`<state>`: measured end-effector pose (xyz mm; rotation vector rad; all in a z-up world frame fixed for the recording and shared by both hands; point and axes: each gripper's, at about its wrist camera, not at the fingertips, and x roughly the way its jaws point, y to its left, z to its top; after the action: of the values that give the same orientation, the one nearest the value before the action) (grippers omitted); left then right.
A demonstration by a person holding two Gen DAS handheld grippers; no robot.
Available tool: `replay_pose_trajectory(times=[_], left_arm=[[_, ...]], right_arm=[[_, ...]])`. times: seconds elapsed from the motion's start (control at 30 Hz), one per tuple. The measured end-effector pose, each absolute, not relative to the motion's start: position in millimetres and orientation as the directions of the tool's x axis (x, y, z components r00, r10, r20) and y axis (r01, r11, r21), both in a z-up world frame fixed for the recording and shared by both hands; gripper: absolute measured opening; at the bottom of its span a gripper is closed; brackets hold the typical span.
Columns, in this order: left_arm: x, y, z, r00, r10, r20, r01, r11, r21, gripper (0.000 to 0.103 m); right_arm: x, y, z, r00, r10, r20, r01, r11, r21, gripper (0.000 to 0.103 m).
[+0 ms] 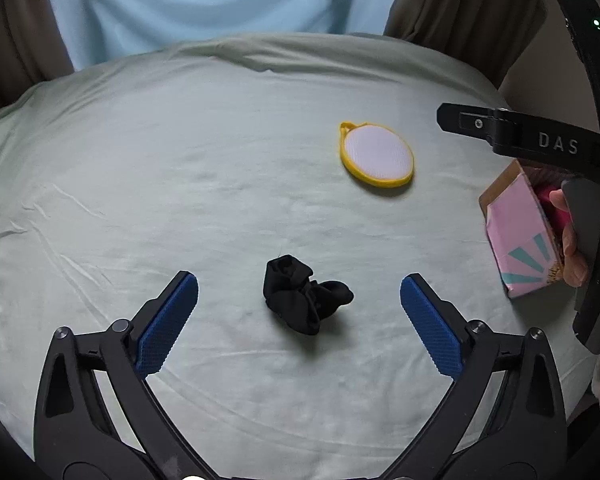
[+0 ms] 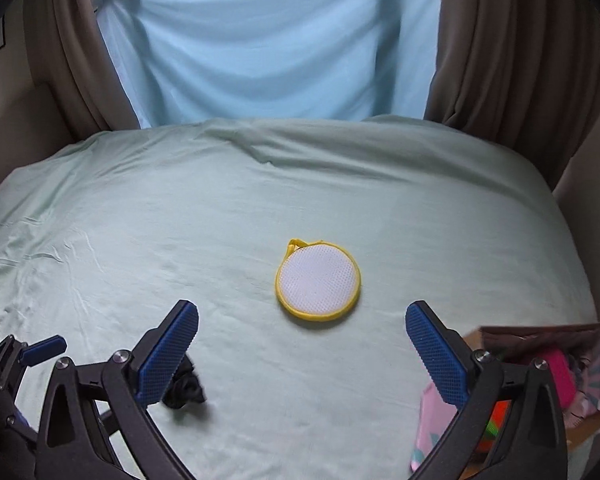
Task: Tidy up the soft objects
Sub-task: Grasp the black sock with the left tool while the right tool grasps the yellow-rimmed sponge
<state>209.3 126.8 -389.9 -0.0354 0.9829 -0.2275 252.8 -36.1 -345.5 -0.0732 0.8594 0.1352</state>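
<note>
Right now the left gripper (image 1: pixel 299 308) hangs low over the bed sheet (image 1: pixel 180 200) with its jaws spread wide and nothing between them. A crumpled black sock (image 1: pixel 306 295) lies on the sheet directly in the gap, touching neither blue pad. That placement looks deliberate: centred this way, the sock can be caught by a short drop and a squeeze.

The right gripper (image 2: pixel 302 336) is likewise released and empty, raised above the sheet. A round white mesh pad with a yellow rim (image 2: pixel 318 280) lies just beyond its fingertips, flat, its hanging loop pointing to the far left. In the left wrist view this pad sits farther off and to the right of the sock, well apart from it.

At the near right edge of the bed stands a cardboard box (image 2: pixel 540 332) with pink and teal printed sides. It seems to be the collecting place. Inside it I make out something bright pink (image 2: pixel 556 372) and an orange and green piece lower down, partly hidden behind the right finger; what exactly they are I cannot tell. A hand (image 1: pixel 572 236) grips the right tool's handle next to the box.

Judging by this, two soft things are left outside: the sock first, the pad after.
</note>
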Motion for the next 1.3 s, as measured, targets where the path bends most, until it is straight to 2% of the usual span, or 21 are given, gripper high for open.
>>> replay_pose_trajectory(times=[0.3,0.43,0.53,0.63,0.7,0.83,1.0,1.1,1.13,1.2,1.3], left_arm=[[243,109,-471,0.481,-0.185,-0.857,0.173,0.978,-0.115,0.092],[246,103,-489,0.465,-0.186,-0.866,0.179,0.977,-0.114,0.090],[248,101,-499,0.451,-0.190,-0.872,0.176,0.977,-0.122,0.085],[247,94,-503,0.466,-0.165,-0.869,0.198,0.977,-0.079,0.084],[245,91,-502,0.474,-0.151,-0.867,0.218,0.975,-0.051,0.072],[247,87,-499,0.486,-0.145,-0.862,0.246,0.969,-0.024,0.058],[257,88,-497,0.489,-0.147,-0.860,0.243,0.970,-0.028,0.032],[260,88,-493,0.486,-0.150,-0.861,0.233,0.972,-0.038,0.022],[261,89,-491,0.484,-0.152,-0.862,0.227,0.973,-0.044,0.021],[262,90,-487,0.485,-0.155,-0.861,0.215,0.975,-0.054,0.019],[262,95,-480,0.492,-0.154,-0.857,0.204,0.977,-0.059,0.018]], right_arm=[[327,-40,-431,0.617,0.074,-0.783,-0.152,0.988,-0.027,0.103],[345,-40,-454,0.609,0.070,-0.790,-0.163,0.986,-0.039,0.103],[353,-35,-466,0.604,0.068,-0.794,-0.185,0.981,-0.057,0.103],[359,-32,-476,0.595,0.068,-0.801,-0.198,0.978,-0.065,0.103],[362,-32,-483,0.591,0.055,-0.805,-0.196,0.978,-0.077,0.098],[366,-33,-490,0.599,0.038,-0.800,-0.182,0.979,-0.089,0.093],[367,-33,-484,0.619,0.016,-0.785,-0.174,0.978,-0.117,0.066],[369,-32,-477,0.628,0.014,-0.778,-0.173,0.977,-0.122,0.050],[368,-32,-474,0.632,0.012,-0.775,-0.173,0.977,-0.127,0.048],[364,-30,-467,0.647,-0.002,-0.763,-0.172,0.974,-0.149,0.033],[357,-28,-456,0.658,-0.004,-0.753,-0.181,0.970,-0.162,0.025]])
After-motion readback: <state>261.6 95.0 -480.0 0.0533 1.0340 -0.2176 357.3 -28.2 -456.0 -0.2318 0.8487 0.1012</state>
